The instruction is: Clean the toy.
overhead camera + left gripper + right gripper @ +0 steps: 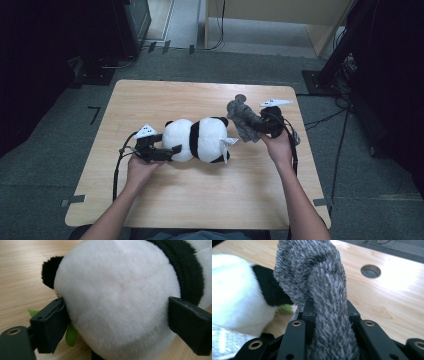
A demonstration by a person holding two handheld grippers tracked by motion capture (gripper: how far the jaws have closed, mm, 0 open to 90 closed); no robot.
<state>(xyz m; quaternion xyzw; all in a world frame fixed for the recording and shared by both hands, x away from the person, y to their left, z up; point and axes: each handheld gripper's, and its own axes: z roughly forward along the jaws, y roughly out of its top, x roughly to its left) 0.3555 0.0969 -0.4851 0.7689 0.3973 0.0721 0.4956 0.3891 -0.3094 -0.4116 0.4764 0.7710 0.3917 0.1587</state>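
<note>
A black-and-white panda plush (197, 140) lies on its side in the middle of the wooden table (200, 200). My left gripper (172, 147) reaches in from the left, its jaws set wide on either side of the plush's round white end (117, 290), both pads against the fur. A small green piece (71, 335) pokes out under that end. To the plush's right, a little above the table, my right gripper (260, 131) is shut on a grey fuzzy cloth (242, 117). The cloth (312, 272) bunches up beyond the jaws, close to the panda (234, 297).
A round hole (241, 97) is cut in the table's far right part, behind the cloth. A white tag (229, 141) sticks out of the panda's right end. Dark stands and cables (340, 75) sit on the floor around the table.
</note>
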